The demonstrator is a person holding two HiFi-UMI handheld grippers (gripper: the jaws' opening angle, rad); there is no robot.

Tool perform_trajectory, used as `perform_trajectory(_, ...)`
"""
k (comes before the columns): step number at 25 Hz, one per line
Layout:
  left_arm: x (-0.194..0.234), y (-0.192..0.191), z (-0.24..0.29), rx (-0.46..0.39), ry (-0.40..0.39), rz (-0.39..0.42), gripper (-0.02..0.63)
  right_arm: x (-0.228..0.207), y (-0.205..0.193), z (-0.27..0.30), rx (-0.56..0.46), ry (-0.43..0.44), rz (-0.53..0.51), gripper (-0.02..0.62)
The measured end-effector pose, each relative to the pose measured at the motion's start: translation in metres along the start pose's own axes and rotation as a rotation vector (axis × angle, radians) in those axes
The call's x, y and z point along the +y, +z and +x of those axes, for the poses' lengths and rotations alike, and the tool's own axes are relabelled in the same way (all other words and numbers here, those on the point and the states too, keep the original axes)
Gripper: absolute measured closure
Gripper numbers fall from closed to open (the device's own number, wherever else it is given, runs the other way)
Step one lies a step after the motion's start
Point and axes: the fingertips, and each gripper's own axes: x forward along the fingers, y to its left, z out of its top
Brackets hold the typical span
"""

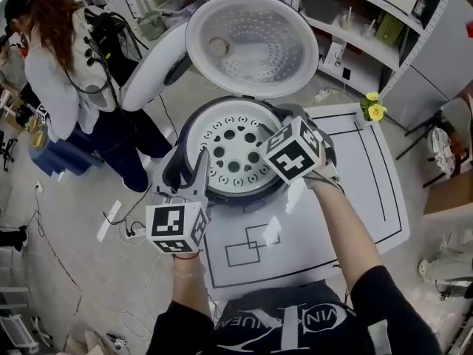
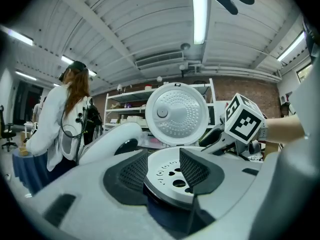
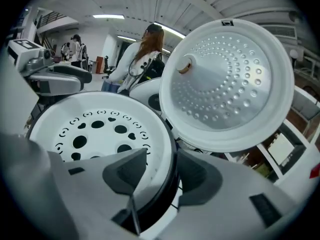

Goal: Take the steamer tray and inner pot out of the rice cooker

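Note:
The rice cooker (image 1: 189,128) stands on the table with its lid (image 1: 251,43) swung up. Inside lies the white steamer tray (image 1: 233,150), round and pierced with holes. The inner pot under it is hidden. My left gripper (image 1: 187,170) is at the cooker's near-left side. In the left gripper view the jaws of the left gripper (image 2: 162,176) are open, with the tray's rim (image 2: 172,176) between the pads, untouched. My right gripper (image 1: 284,118) sits at the right rim, mostly hidden under its marker cube. In the right gripper view the right gripper (image 3: 162,176) is open astride the tray's edge (image 3: 155,149).
A person (image 1: 52,65) stands with their back turned at the far left, near cables and a power strip (image 1: 111,220) on the floor. The white table (image 1: 355,198) carries black outlines. A small yellow object (image 1: 375,108) sits at its far right corner. Shelves (image 1: 369,21) stand behind.

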Motion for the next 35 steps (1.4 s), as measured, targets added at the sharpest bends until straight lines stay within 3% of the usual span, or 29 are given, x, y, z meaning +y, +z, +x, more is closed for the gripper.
perform_trajectory(5,-0.001,-0.001,0.003,-0.005,-0.015,-0.012,0.431,-0.008,-0.007,0.007,0.049,-0.010,0.021,0.410)
perform_trajectory(9,-0.002,-0.003,0.002,-0.002,-0.027,-0.020,0.431,-0.009,-0.005,0.004,0.012,0.002,0.045,0.477)
perform_trajectory(24,0.004,-0.004,-0.002,0.004,-0.041,-0.073,0.420,-0.011,0.009,-0.005,-0.139,-0.016,0.007,0.497)
perform_trajectory(31,-0.001,-0.007,-0.001,0.019,-0.058,-0.061,0.416,-0.015,0.023,-0.015,-0.230,-0.034,-0.031,0.512)
perform_trajectory(35,0.001,-0.006,0.001,0.030,-0.052,-0.057,0.416,-0.015,0.026,-0.021,-0.265,-0.038,-0.003,0.515)
